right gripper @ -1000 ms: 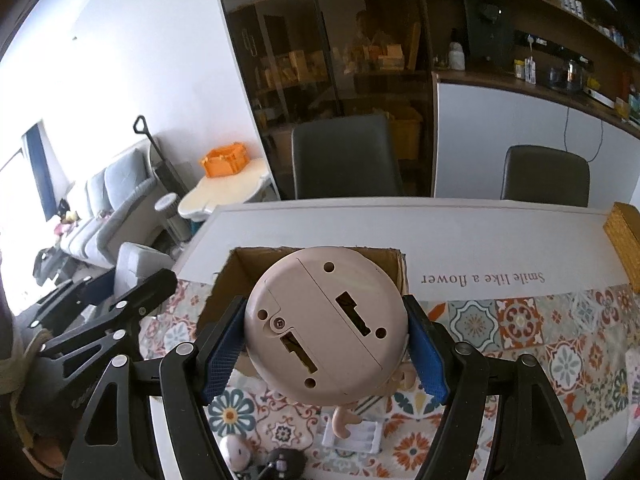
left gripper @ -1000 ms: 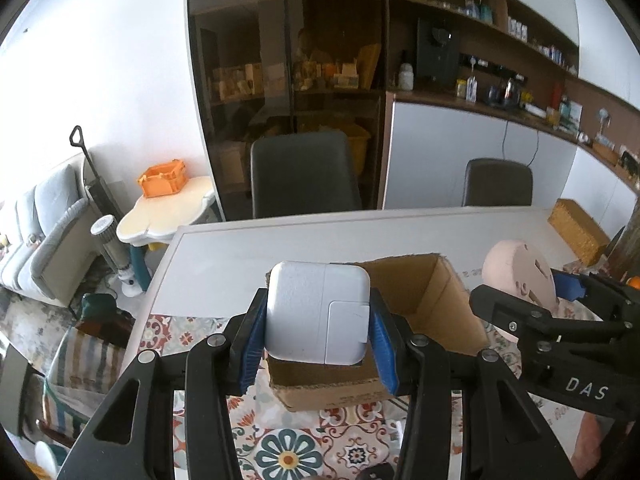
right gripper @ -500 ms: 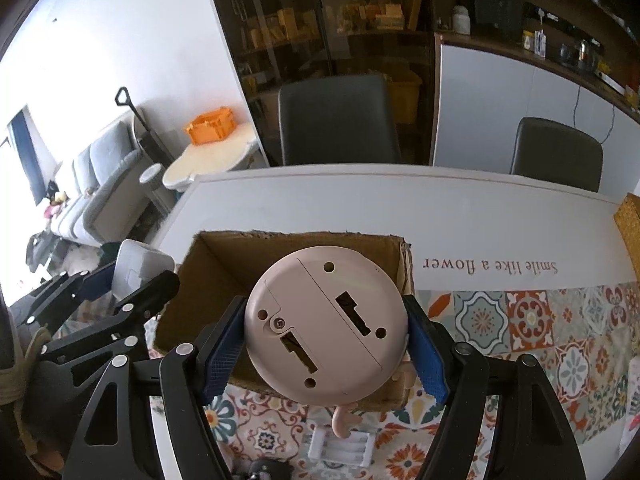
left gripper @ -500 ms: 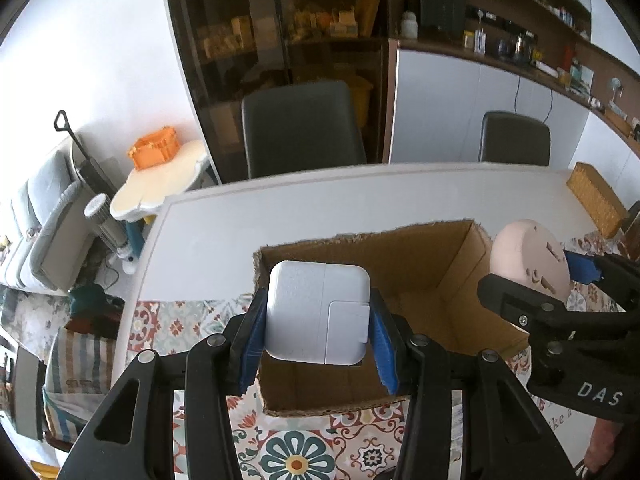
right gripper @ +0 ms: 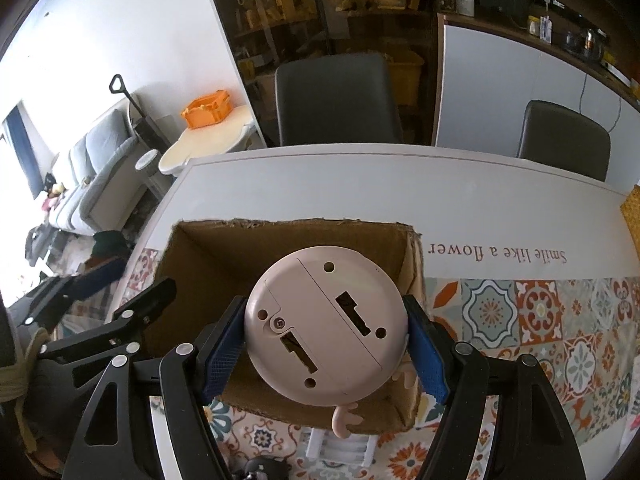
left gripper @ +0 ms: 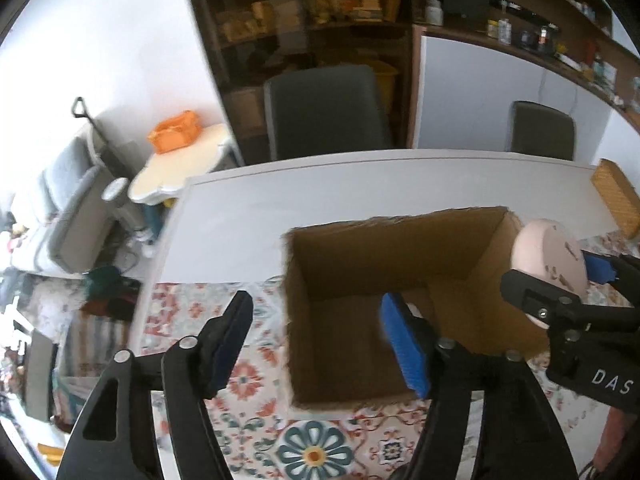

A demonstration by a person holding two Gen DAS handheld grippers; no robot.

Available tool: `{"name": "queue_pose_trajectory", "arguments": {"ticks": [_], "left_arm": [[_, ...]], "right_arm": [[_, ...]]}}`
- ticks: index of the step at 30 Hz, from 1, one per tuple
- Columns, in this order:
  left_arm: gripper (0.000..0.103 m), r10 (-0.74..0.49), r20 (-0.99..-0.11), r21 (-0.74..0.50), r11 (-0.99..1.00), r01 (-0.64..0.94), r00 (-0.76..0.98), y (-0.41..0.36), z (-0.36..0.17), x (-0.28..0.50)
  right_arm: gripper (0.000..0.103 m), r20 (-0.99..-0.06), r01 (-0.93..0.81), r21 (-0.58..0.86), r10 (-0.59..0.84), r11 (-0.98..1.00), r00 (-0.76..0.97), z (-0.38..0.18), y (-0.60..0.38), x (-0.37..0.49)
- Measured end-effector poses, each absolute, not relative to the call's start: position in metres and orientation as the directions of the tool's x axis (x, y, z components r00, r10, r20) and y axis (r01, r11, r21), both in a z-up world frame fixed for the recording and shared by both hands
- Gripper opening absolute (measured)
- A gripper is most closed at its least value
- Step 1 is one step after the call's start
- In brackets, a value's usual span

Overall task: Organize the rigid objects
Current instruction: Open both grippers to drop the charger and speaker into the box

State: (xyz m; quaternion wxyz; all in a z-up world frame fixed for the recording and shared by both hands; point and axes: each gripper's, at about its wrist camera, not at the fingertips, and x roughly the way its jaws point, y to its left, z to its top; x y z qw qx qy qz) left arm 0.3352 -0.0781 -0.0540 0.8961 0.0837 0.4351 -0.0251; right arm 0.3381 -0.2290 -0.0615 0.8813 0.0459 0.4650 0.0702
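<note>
An open cardboard box [left gripper: 476,236] stands on the patterned tablecloth; it also shows in the right wrist view [right gripper: 208,256]. My left gripper [left gripper: 320,340] is open and empty above the box's left near part; the white adapter is out of sight. My right gripper [right gripper: 326,340] is shut on a round pink clock [right gripper: 326,320], held back side up over the box's near right part. In the left wrist view the clock [left gripper: 548,256] sits at the box's right wall.
The white table [right gripper: 400,184] stretches beyond the box, with two dark chairs [right gripper: 340,96] behind it. A woven yellow box [left gripper: 616,200] lies at the table's right edge. A white ribbed item [right gripper: 340,446] lies near the box's front.
My left gripper opened and the white adapter left its fingers. Both grippers moved forward over the box. The right gripper still holds the pink clock.
</note>
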Motion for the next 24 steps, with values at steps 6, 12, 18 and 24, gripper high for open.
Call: {"name": "queue_pose_trajectory", "arguments": {"ticks": [6, 12, 18, 24], "left_arm": [[0.084, 0.09, -0.754, 0.148, 0.988, 0.034, 0.651, -0.058, -0.04, 0.326], [0.086, 0.106, -0.732, 0.151, 0.988, 0.008, 0.673, -0.048, -0.031, 0.315], [0.086, 0.096, -0.723, 0.132, 0.991, 0.0, 0.684, -0.043, -0.022, 0.299], [0.092, 0.079, -0.699, 0.109, 0.994, -0.003, 0.711, -0.04, -0.01, 0.274]], "right_arm": [[0.075, -0.815, -0.094, 0.161, 0.186, 0.982, 0.549, -0.061, -0.224, 0.34], [0.086, -0.798, -0.099, 0.126, 0.16, 0.987, 0.582, -0.053, -0.216, 0.34], [0.086, -0.783, -0.091, 0.078, 0.117, 0.993, 0.611, -0.036, -0.212, 0.322], [0.086, -0.767, -0.072, 0.101, 0.124, 0.992, 0.629, -0.023, -0.217, 0.295]]}}
